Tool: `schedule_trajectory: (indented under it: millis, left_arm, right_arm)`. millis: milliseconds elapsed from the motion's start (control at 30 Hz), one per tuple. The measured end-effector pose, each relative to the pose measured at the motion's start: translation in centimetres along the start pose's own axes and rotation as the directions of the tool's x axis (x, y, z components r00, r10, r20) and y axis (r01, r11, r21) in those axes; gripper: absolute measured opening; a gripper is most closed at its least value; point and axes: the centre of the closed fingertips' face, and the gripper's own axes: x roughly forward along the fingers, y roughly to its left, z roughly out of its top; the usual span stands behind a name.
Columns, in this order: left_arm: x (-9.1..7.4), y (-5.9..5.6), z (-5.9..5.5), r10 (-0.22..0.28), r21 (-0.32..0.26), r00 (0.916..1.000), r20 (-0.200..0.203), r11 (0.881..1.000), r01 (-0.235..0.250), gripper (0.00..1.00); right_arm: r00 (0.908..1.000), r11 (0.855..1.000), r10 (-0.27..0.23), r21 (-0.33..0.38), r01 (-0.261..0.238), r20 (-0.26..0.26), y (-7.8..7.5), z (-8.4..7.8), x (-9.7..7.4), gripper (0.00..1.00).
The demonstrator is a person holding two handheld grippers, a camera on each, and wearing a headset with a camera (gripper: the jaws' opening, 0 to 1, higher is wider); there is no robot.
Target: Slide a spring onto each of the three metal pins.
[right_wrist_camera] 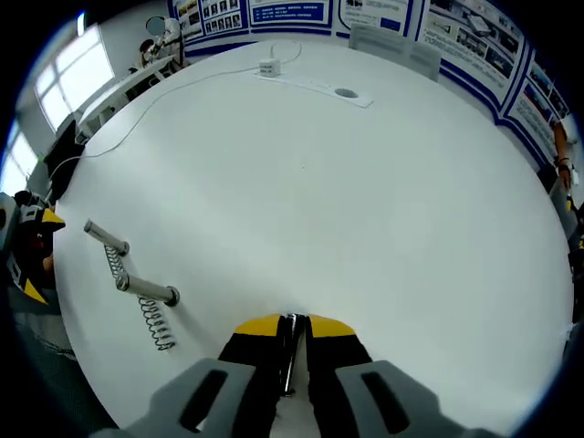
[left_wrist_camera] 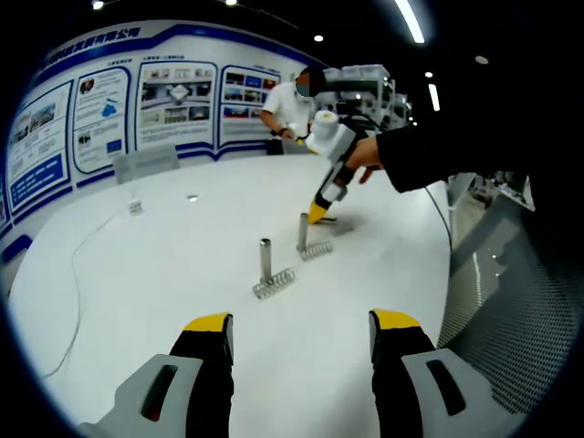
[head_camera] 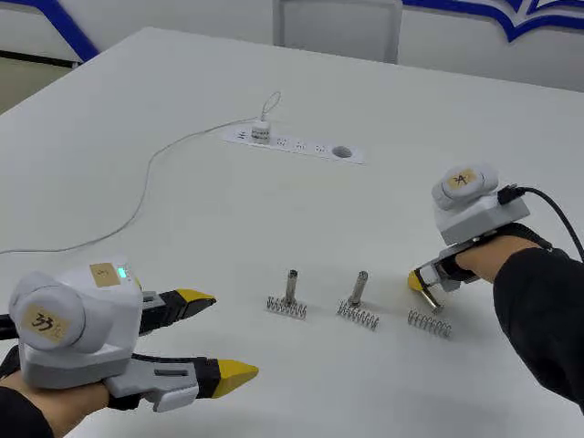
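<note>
My left gripper (head_camera: 224,333) (sticker (head_camera: 44,321) looks like 33) hovers at 7 o'clock, jaws apart. My right gripper (head_camera: 422,283) at 3 o'clock, tipped down, clamps one pin (right_wrist_camera: 289,360); springs (head_camera: 358,317) lie at 5 o'clock.

Right tool (right_wrist_camera: 290,327) tight around a metal pin (right_wrist_camera: 289,358).

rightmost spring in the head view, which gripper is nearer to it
Right. The right gripper, shut on a pin, sits just behind the rightmost spring. The left gripper is far to its left, past both standing pins.
</note>
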Motion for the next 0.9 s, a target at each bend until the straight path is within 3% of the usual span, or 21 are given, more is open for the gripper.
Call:
schedule_trajectory:
  millis: [333, 633, 900]
  left_arm:
    - [0.4, -0.1, 0.7, -0.006, 0.008, 0.9999, 0.011, 1.0, 0.005, 0.61]
    - [0.1, 0.1, 0.6, 0.002, 0.011, 1.0, 0.007, 1.0, -0.002, 0.6]
    - [0.2, -0.5, 1.2, -0.006, 0.024, 0.9998, 0.02, 1.0, 0.005, 0.59]
  right_arm:
    - [0.9998, 1.0, -0.02, 0.009, 0.02, -0.008, 0.1, 0.1, 0.0, 0.09]
    - [0.9975, 1.0, -0.013, 0.015, 0.012, 0.07, 0.5, 1.1, -1.9, 0.09]
    - [0.9915, 1.0, -0.02, 0.01, 0.019, 0.128, 1.0, 1.2, -3.9, 0.09]
